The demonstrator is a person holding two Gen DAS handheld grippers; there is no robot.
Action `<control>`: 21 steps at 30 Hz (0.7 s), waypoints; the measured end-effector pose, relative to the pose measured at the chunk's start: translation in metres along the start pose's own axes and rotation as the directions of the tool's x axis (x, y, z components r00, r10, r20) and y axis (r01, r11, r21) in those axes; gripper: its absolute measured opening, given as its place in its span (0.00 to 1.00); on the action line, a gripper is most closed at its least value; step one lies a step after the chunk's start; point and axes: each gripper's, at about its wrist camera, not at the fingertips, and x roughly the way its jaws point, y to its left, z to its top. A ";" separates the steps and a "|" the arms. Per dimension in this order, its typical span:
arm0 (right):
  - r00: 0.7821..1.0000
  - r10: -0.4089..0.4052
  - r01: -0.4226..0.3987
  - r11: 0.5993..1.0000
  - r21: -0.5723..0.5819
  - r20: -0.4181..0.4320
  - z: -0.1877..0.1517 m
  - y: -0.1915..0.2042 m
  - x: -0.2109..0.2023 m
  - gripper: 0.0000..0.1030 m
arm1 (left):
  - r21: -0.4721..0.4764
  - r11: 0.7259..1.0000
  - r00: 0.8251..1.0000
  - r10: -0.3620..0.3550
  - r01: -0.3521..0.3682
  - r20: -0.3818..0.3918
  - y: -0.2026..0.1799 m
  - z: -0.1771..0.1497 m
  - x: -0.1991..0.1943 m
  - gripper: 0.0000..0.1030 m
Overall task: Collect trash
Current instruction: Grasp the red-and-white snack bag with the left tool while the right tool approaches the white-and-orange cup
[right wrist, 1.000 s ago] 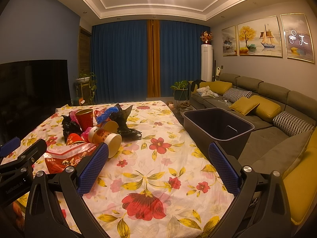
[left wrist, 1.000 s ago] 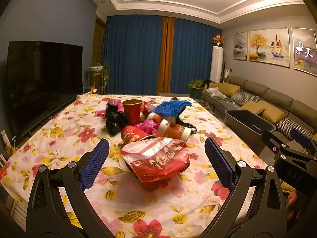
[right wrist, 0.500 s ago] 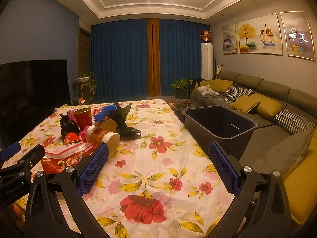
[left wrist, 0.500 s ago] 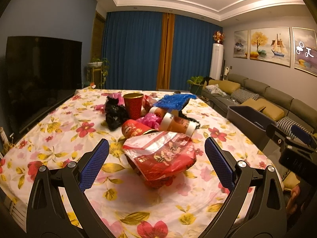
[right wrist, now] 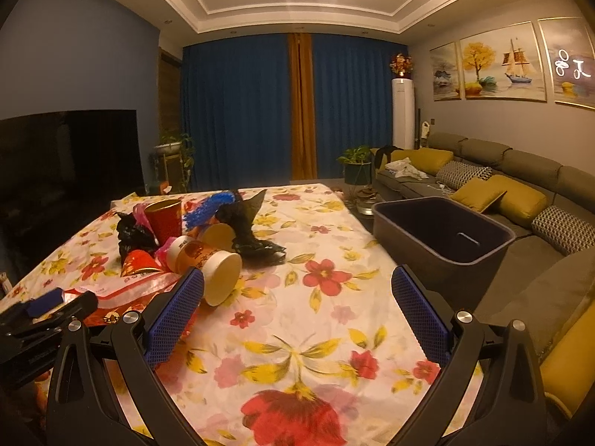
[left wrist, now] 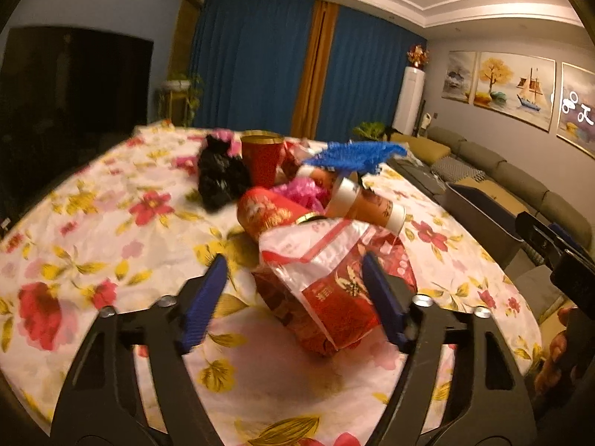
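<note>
Both grippers unloaded: left gripper (left wrist: 293,278) closing around crinkly red bag (left wrist: 334,282); right gripper (right wrist: 297,297) wide.

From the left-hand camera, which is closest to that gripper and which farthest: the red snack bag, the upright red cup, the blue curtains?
1. Red snack bag, between the closing jaws of the left gripper.
2. Upright red cup, mid-table in the pile.
3. Blue curtains, on the far wall.

Table under floral cloth (right wrist: 297,334), red snack bag (left wrist: 334,290), paper cups (right wrist: 208,264), black bags (left wrist: 219,178) heaped together
</note>
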 end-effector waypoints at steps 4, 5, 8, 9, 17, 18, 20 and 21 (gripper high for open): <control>1.000 0.016 -0.016 1.000 -0.008 -0.002 -0.001 0.006 0.007 0.95 | -0.046 0.997 0.996 -0.065 0.063 -0.054 0.009 -0.005 0.014 0.49; 1.000 0.020 -0.020 1.000 -0.009 -0.002 -0.001 0.008 0.009 0.95 | -0.050 0.996 0.995 -0.076 0.073 -0.060 0.010 -0.005 0.016 0.44; 1.000 0.028 -0.028 0.999 -0.015 -0.007 -0.002 0.012 0.013 0.95 | -0.054 0.993 0.991 -0.109 0.105 -0.079 0.009 -0.009 0.022 0.24; 0.999 0.034 -0.034 0.999 -0.018 -0.010 -0.002 0.014 0.015 0.95 | -0.054 0.992 0.990 -0.116 0.112 -0.084 0.009 -0.009 0.022 0.16; 0.997 0.066 -0.067 0.997 -0.047 -0.029 -0.006 0.026 0.025 0.91 | -0.027 0.992 0.992 -0.124 0.124 -0.023 0.004 -0.006 0.008 0.03; 0.997 0.071 -0.072 0.996 -0.045 -0.033 -0.006 0.026 0.027 0.90 | -0.024 0.992 0.992 -0.123 0.123 0.005 0.004 -0.003 0.001 0.03; 0.995 0.087 -0.088 0.996 -0.034 -0.046 -0.006 0.027 0.033 0.89 | -0.022 0.994 0.993 -0.110 0.111 0.048 0.006 0.004 -0.010 0.03; 0.994 0.093 -0.094 0.995 -0.031 -0.049 -0.006 0.029 0.036 0.88 | -0.024 0.994 0.993 -0.102 0.103 0.068 0.008 0.007 -0.015 0.03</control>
